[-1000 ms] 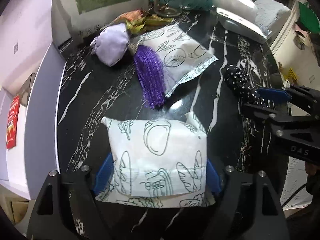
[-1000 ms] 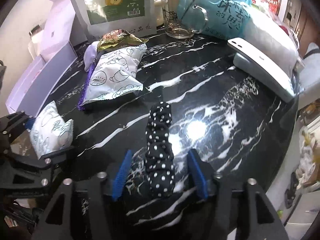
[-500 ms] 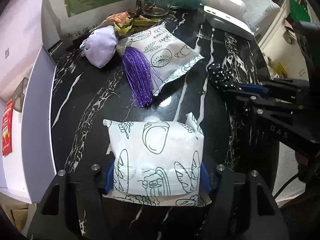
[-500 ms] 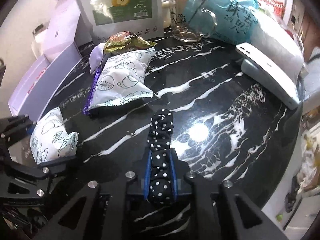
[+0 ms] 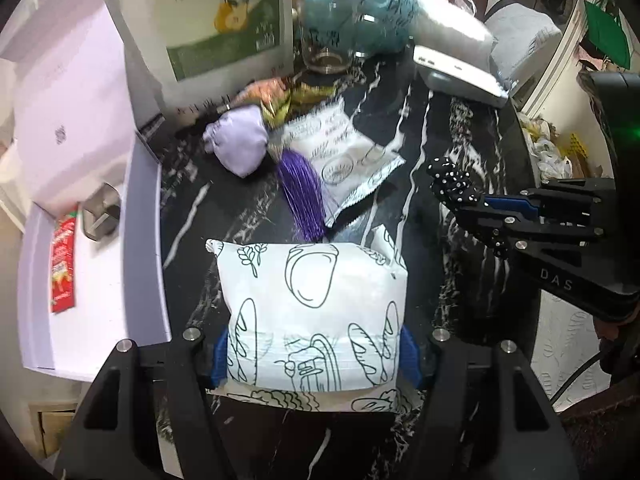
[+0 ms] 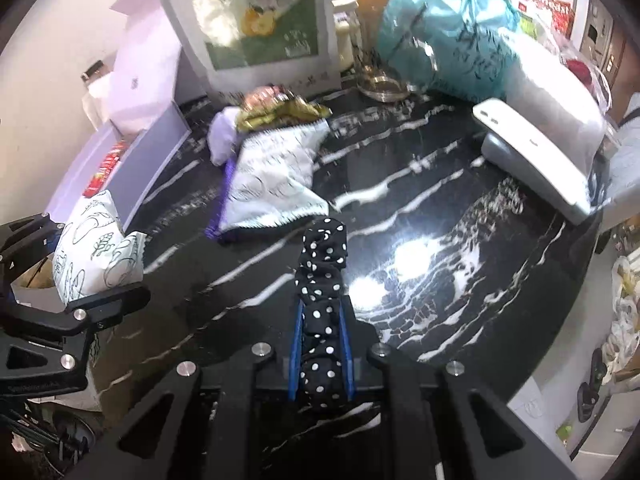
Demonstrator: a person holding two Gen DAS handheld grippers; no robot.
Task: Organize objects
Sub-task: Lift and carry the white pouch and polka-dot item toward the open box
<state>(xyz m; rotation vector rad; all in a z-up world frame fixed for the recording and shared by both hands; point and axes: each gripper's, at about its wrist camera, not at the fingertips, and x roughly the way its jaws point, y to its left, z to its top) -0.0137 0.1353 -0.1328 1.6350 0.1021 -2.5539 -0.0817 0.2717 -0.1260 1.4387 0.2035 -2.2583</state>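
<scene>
While the left gripper (image 5: 314,356) clamps the bread-print snack packet (image 5: 316,312) and the right gripper (image 6: 321,354) pinches the polka-dot scrunchie (image 6: 322,300) above the marble table (image 6: 440,280), the soft, slack scrunchie may slip free, or the puffy packet may squirm out.

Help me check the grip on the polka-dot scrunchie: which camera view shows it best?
The right wrist view: the polka-dot scrunchie runs lengthwise between the right gripper, both pads pressed on it. The left wrist view shows only its end sticking out sideways.
</scene>
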